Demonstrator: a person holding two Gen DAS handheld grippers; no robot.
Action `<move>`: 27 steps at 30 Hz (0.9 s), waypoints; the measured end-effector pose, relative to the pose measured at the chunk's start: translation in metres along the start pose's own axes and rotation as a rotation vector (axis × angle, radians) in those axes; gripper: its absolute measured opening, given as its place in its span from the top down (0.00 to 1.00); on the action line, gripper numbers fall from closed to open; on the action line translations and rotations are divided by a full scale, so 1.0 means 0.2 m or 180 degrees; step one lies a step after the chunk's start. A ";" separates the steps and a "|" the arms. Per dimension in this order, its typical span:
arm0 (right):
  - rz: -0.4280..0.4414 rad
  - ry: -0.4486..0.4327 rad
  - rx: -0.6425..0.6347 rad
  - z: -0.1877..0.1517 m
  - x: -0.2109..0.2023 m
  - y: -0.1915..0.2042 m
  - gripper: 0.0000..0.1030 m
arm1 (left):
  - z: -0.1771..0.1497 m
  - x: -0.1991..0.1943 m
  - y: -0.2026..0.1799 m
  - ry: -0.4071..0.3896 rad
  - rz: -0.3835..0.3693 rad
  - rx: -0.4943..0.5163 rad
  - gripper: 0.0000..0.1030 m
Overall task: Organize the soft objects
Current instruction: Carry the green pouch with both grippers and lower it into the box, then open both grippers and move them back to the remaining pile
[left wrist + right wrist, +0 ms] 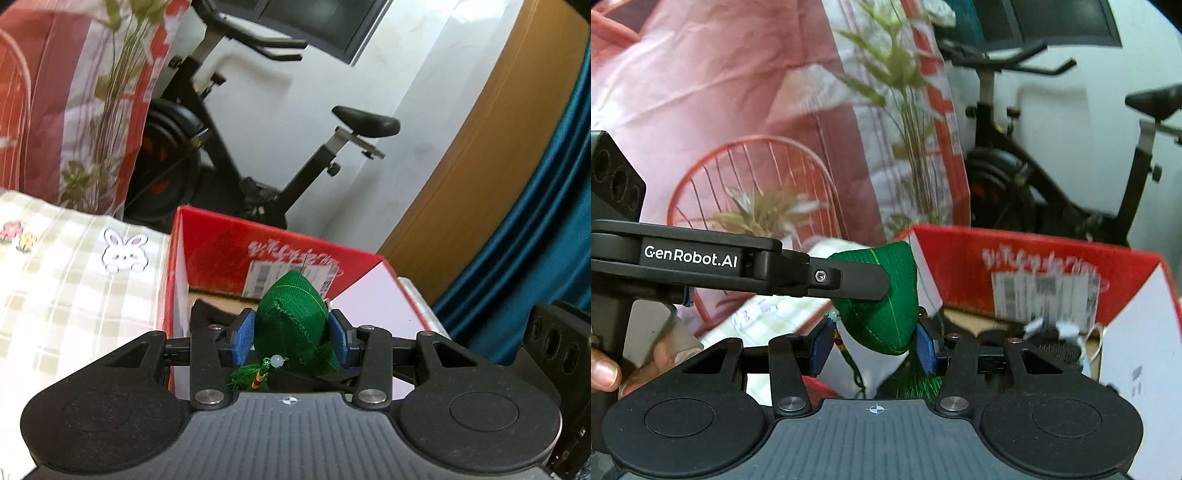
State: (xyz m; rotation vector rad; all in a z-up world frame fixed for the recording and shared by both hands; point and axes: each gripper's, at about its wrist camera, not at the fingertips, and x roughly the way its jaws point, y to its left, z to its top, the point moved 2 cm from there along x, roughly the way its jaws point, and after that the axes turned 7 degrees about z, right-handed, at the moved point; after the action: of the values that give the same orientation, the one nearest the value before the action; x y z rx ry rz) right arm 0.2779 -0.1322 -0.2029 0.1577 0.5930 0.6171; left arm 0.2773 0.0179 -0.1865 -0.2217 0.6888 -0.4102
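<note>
Left gripper clamps the green pouch above the red box, right gripper open; release only once over its opening

Place: a home, probably a bedroom
Exercise bike: standing by the white wall
Bedding: a checked sheet with a rabbit print lying beside a floral quilt
Curtain: teal, hanging next to a wooden panel
</note>
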 end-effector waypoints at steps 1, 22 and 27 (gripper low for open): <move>-0.0003 0.0012 0.0019 -0.01 0.01 -0.01 0.57 | 0.00 0.01 0.01 0.0010 0.0010 -0.0008 0.56; -0.0509 0.0137 0.0257 -0.01 -0.02 -0.17 0.60 | 0.01 -0.04 -0.01 -0.0067 0.0298 0.0148 0.51; -0.0514 0.0068 0.0204 -0.03 -0.14 -0.13 0.60 | -0.04 -0.13 -0.04 -0.0067 0.0358 0.0226 0.51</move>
State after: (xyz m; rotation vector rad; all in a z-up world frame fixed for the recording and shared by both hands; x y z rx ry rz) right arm 0.2696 -0.1708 -0.2026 0.1618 0.6399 0.4441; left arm 0.2520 0.0206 -0.1748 -0.1192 0.6615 -0.3237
